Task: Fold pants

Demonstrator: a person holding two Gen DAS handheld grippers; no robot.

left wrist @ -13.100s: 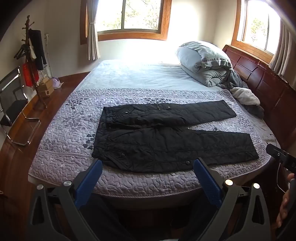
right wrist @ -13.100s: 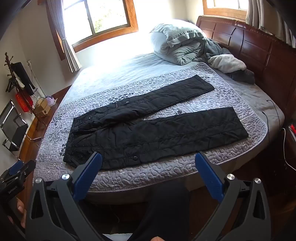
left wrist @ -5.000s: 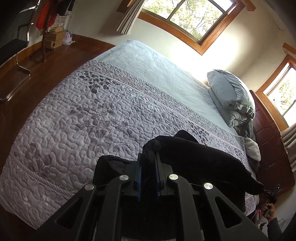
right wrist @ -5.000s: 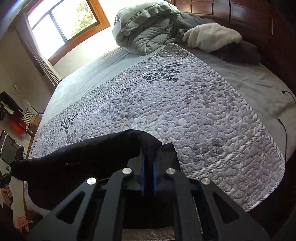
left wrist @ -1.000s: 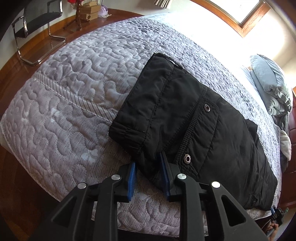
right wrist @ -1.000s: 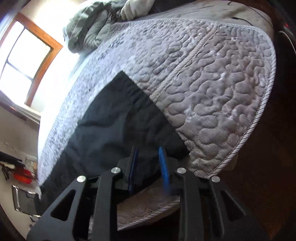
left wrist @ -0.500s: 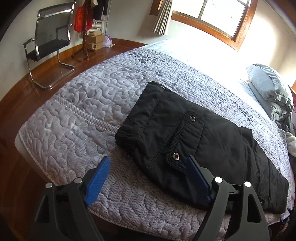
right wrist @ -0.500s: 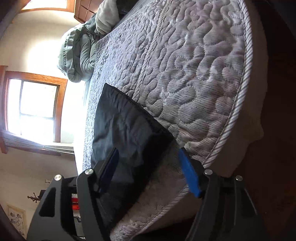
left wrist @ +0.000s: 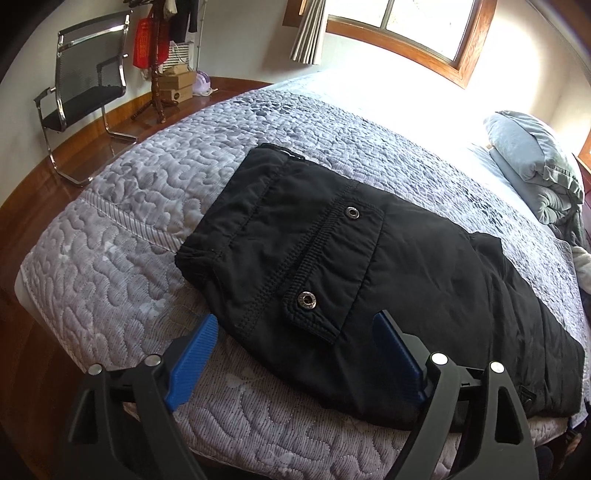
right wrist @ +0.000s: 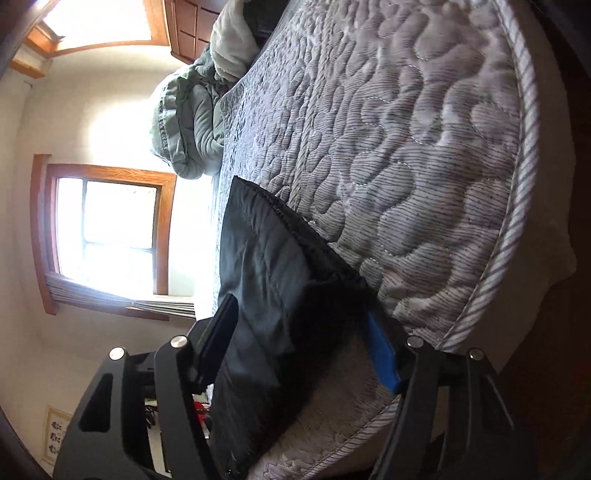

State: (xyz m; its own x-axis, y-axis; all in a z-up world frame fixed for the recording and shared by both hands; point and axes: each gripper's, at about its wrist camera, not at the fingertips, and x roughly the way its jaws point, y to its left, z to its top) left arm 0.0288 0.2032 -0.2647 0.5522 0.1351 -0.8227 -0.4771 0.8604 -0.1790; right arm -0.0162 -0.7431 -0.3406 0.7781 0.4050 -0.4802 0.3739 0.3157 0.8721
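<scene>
The black pants (left wrist: 369, 266) lay folded lengthwise on the quilted bed (left wrist: 122, 236); the left gripper (left wrist: 295, 332) and right gripper (right wrist: 299, 325) had jaws spread wide, holding nothing.

No text, label or number is legible anywhere.

We see a grey quilted bedspread (left wrist: 122, 236) covering the bed, with a bundled grey duvet (left wrist: 532, 158) at its far end. A black mesh chair (left wrist: 79, 86) stands on the wooden floor (left wrist: 26, 199) beside a coat stand (left wrist: 157, 59) and stacked cardboard boxes (left wrist: 177, 86). A wood-framed window (right wrist: 107, 229) glows brightly, a curtain (left wrist: 308, 33) hanging alongside.
</scene>
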